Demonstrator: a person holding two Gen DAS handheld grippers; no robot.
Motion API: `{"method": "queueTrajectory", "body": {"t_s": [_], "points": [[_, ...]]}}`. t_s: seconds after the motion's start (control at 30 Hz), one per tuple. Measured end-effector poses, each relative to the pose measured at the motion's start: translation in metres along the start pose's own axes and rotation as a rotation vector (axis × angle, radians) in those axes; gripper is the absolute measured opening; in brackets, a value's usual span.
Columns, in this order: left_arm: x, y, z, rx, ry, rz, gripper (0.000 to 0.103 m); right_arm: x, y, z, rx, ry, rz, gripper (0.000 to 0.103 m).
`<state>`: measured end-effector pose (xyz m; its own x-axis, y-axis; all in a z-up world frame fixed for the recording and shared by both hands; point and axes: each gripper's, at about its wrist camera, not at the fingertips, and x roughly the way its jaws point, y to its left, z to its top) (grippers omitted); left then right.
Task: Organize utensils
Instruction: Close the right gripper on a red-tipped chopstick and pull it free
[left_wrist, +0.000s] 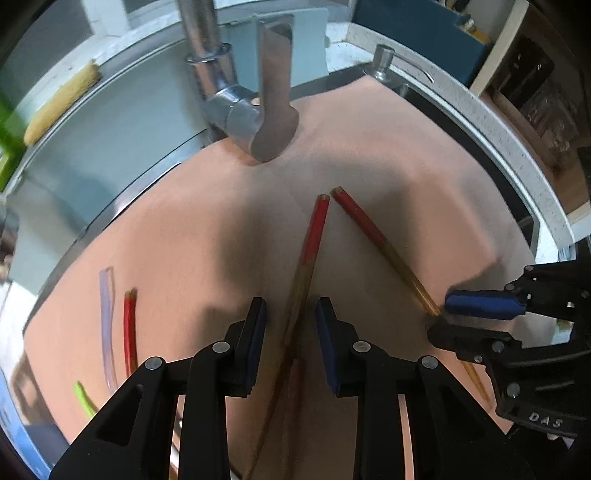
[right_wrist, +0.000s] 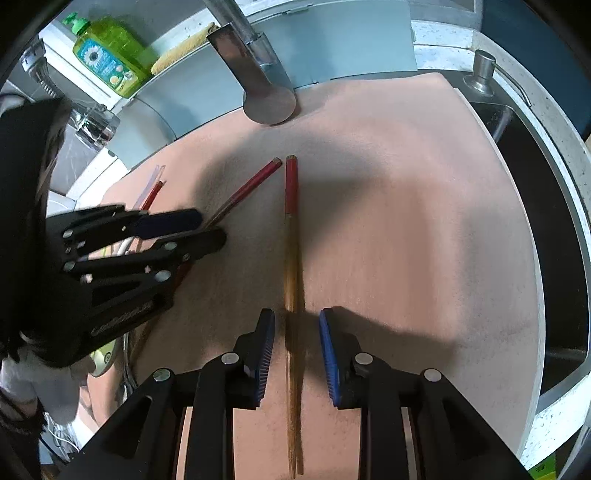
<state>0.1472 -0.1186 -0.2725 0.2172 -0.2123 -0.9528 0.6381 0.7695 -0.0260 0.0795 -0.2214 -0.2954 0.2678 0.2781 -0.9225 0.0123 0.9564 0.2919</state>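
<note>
Below the faucet (right_wrist: 266, 88), our left gripper (left_wrist: 291, 314) and right gripper (right_wrist: 297, 325) stand narrowly open around loose chopsticks (right_wrist: 291, 258), which could roll apart.

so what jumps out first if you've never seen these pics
Two red-topped chopsticks lie on the pink mat, their red ends almost meeting in a V. Each runs between the parted blue pads of a gripper, the left gripper and the right gripper, with neither pinched. Behind them the steel faucet hangs over the mat's far edge.
</note>
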Motion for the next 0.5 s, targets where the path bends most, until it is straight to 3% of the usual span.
{"method": "queueTrajectory", "body": {"t_s": [0.17,0.3,0.4,0.5], "points": [[0.002,0.0,0.006,0.038,0.027,0.0,0.019,0.004,0.009,0.003,-0.066,0.002,-0.04,0.023],[0.003,0.007,0.011,0.023,0.041,-0.016,0.012,0.009,0.019,0.01,-0.109,0.002,-0.1,0.023],[0.002,0.011,0.011,0.017,0.042,-0.026,0.011,0.01,0.02,0.011,-0.115,-0.01,-0.099,0.022],[0.0,0.015,0.009,0.005,0.038,-0.025,0.011,0.009,0.013,0.01,-0.101,-0.016,-0.088,0.014]]}}
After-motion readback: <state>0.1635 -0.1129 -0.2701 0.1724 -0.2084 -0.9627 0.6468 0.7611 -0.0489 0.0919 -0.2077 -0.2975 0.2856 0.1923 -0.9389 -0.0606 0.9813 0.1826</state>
